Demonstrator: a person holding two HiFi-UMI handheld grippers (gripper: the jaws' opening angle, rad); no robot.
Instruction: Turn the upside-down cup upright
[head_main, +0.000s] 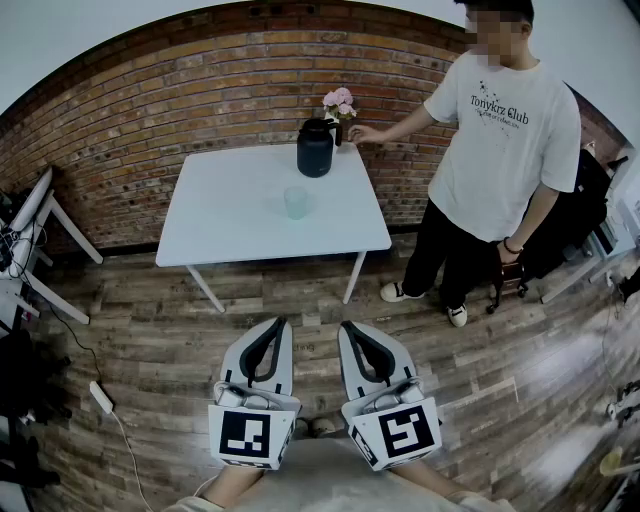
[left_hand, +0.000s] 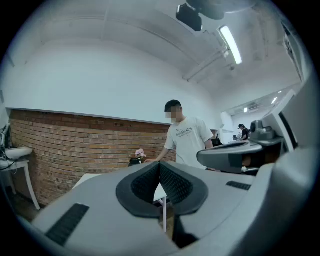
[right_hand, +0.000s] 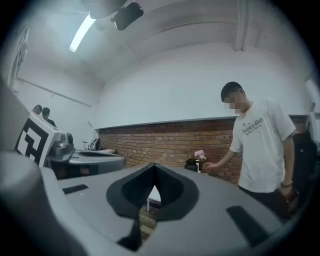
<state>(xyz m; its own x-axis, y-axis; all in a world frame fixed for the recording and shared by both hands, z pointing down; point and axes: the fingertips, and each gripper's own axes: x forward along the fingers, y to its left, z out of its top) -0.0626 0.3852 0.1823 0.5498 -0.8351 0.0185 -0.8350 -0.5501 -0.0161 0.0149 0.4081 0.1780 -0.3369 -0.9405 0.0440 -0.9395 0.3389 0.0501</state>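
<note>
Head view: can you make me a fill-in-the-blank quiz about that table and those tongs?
The cup stands on a table coloured ____.
The jug behind the cup is ____.
The flowers beside the jug are ____.
The left tongs and right tongs hold ____.
Missing: white; black; pink; nothing.

An indoor workspace is shown, something between an office and a test lab. A bare brick wall is seen behind a plain white table set on a wood-plank floor. A tube light and exposed conduit are carried on the open ceiling, and a side desk is placed at the left, with a power strip laid on the floor.
</note>
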